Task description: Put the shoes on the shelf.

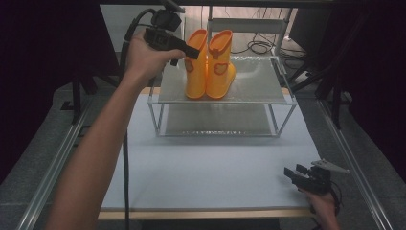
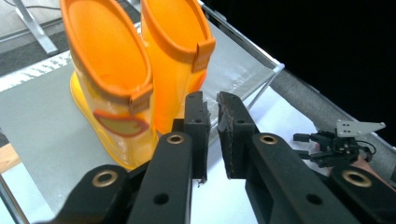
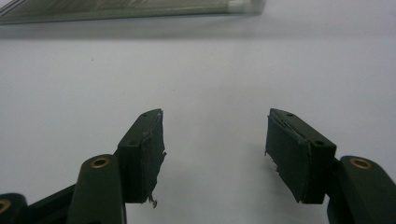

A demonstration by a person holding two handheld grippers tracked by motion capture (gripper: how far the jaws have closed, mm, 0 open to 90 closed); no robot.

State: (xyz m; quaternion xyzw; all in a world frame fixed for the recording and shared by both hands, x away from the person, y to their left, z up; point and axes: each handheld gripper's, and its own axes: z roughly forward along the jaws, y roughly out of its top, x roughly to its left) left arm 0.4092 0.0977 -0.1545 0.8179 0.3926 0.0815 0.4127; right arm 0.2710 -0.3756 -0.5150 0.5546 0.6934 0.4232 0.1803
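Note:
Two orange rubber boots (image 1: pixel 210 64) stand upright side by side on the top shelf of a small metal rack (image 1: pixel 258 84). My left gripper (image 1: pixel 191 51) is held level just left of the boot tops. In the left gripper view the boots (image 2: pixel 140 70) fill the upper left, and the left gripper (image 2: pixel 211 100) has its jaws drawn close, with a narrow gap and nothing between them. My right gripper (image 1: pixel 289 171) rests near the table's front right corner, open and empty. In its own view the right gripper (image 3: pixel 215 135) shows wide jaws over bare white table.
The rack has a lower shelf (image 1: pixel 215 122) with nothing on it. A white table surface (image 1: pixel 206 167) spreads in front of the rack. Metal rails (image 1: pixel 52 163) run along both sides, and cables (image 1: pixel 261 45) lie on the floor behind.

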